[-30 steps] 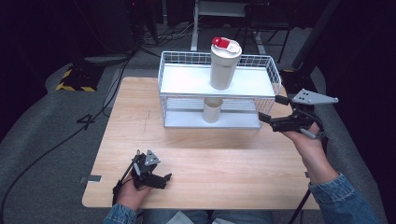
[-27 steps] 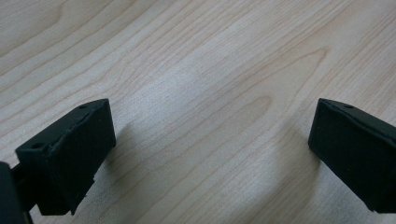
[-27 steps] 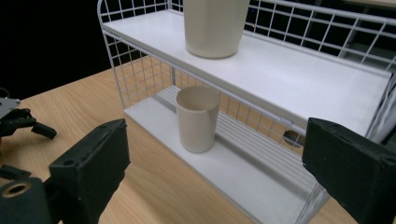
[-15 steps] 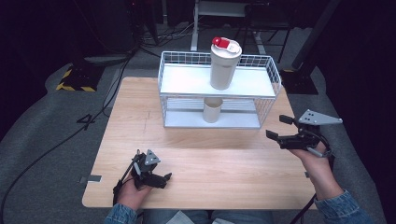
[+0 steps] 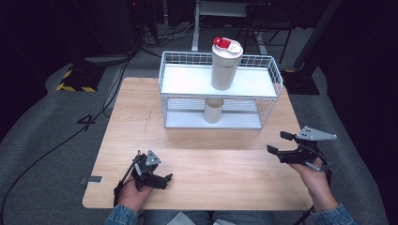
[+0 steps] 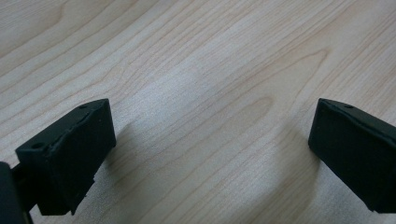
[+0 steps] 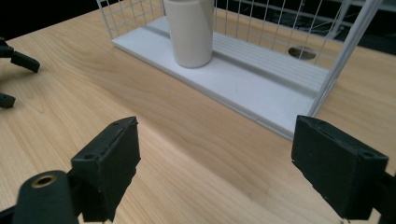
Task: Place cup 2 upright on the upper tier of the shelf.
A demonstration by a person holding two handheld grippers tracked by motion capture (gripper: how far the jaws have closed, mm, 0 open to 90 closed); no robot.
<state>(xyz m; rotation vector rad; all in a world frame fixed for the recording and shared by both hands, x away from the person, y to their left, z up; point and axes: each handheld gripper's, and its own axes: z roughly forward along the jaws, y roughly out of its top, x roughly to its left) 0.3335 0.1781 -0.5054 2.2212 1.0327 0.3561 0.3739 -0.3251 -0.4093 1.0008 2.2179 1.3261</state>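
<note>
Meanwhile my right gripper (image 5: pixel 278 143) had drawn back from the wire rack (image 5: pixel 271 98) toward the table's (image 5: pixel 225 168) right edge, jaws spread and empty, suggesting a finished placement; my left gripper (image 5: pixel 165 179), also spread, rested near the front-left corner

A light wooden counter (image 5: pixel 141 117) with visible grain stands on grey carpeted floor (image 5: pixel 42 136) under a bright patch of light, while the room beyond falls into darkness. At the upper left of the high view lies a yellow-and-black striped block (image 5: pixel 75 80), with black cables (image 5: pixel 56 145) trailing across the carpet. White metal furniture legs (image 5: pixel 196 26) rise at the top centre
</note>
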